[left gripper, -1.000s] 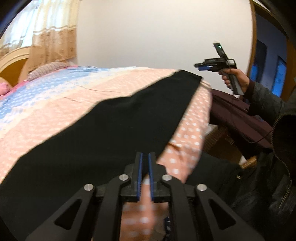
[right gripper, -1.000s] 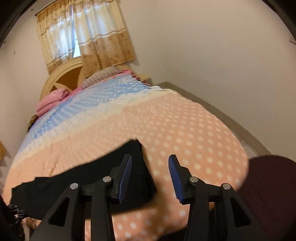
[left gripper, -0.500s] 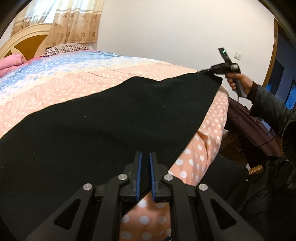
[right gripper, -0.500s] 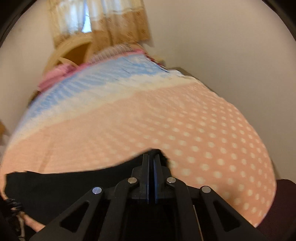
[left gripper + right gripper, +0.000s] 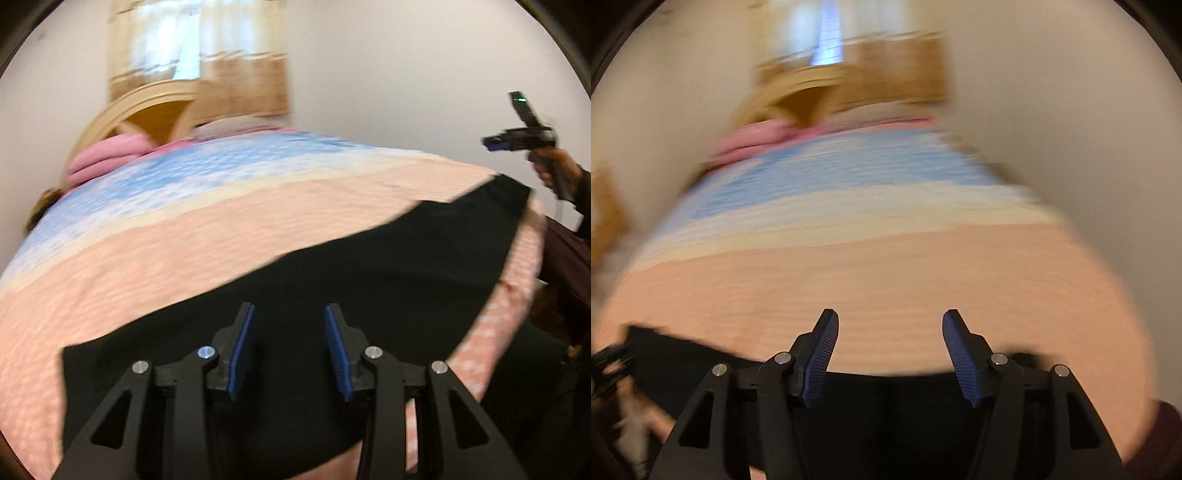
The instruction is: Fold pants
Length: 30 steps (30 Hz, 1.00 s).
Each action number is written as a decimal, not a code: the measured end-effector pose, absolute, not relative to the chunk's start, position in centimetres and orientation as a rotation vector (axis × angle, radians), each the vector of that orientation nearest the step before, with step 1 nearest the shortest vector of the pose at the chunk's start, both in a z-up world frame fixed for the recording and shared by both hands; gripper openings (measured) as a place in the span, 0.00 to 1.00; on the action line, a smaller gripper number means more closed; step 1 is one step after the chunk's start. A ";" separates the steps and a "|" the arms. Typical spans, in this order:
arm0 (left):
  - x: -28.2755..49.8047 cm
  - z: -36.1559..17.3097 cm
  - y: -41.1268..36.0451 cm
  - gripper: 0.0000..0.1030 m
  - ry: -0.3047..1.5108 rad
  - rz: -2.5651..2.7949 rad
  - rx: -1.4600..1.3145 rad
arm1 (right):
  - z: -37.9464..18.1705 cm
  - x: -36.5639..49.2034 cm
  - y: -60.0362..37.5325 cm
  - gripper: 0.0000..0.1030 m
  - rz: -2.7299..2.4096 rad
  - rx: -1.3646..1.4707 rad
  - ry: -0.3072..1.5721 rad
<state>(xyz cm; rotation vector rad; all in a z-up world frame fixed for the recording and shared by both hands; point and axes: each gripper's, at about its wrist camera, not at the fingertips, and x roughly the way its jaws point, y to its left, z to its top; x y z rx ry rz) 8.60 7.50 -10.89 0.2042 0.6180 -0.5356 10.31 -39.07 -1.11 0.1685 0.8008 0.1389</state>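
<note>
Black pants [image 5: 369, 280] lie flat along the near edge of the bed, stretching from the near left to the far right corner. My left gripper [image 5: 290, 347] is open and empty above the pants' near end. My right gripper [image 5: 888, 354] is open and empty over the pants' edge [image 5: 886, 402]; it also shows in the left wrist view [image 5: 517, 142], held in a hand above the pants' far end. The right wrist view is blurred by motion.
The bed [image 5: 184, 229] has a peach dotted and blue cover, a pink pillow [image 5: 107, 155] and a wooden headboard [image 5: 155, 110] by a curtained window. A dark maroon chair [image 5: 569, 243] stands at the right, off the bed's corner.
Both grippers were shut on the pants half a second ago; both have now opened and let go. The pants lie on the bed. Both grippers have lifted back a little.
</note>
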 end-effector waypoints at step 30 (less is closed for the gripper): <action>7.0 -16.4 11.3 0.43 0.681 -0.589 0.029 | -9.7 15.8 -8.6 0.38 1.001 0.010 1.115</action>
